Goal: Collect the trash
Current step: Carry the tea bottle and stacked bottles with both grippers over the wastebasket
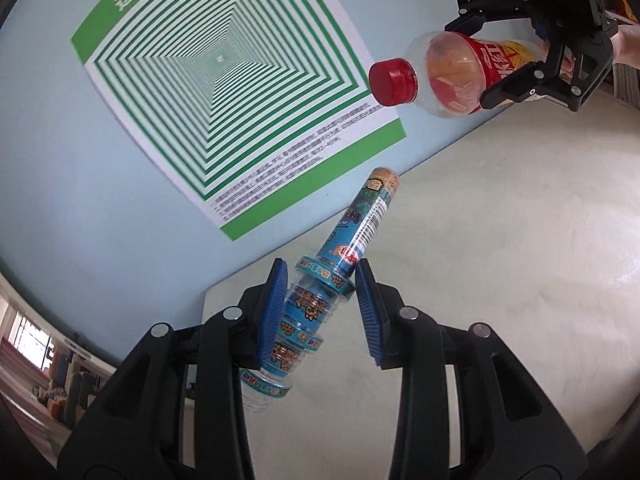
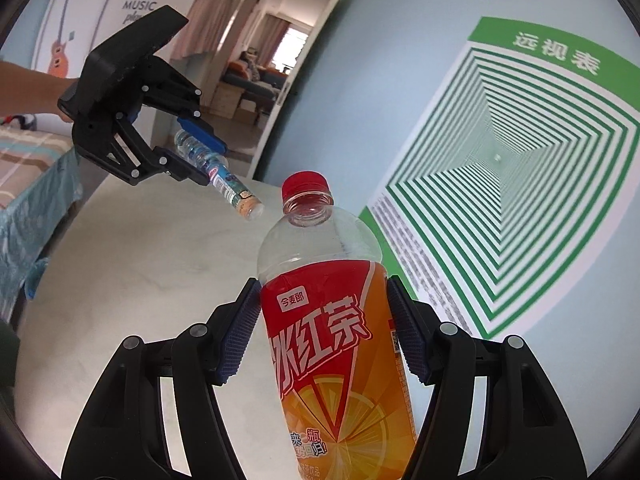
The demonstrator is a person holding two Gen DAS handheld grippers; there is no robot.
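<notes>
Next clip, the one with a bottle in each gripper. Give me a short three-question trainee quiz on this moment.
1. True or false: the left gripper holds the slim blue-labelled bottle.
2. What colour is the cap of the iced tea bottle in the right gripper?
3. The green striped poster hangs on: A) a door, B) the blue wall, C) a window.

Key: 1 true; 2 red; 3 B.
</notes>
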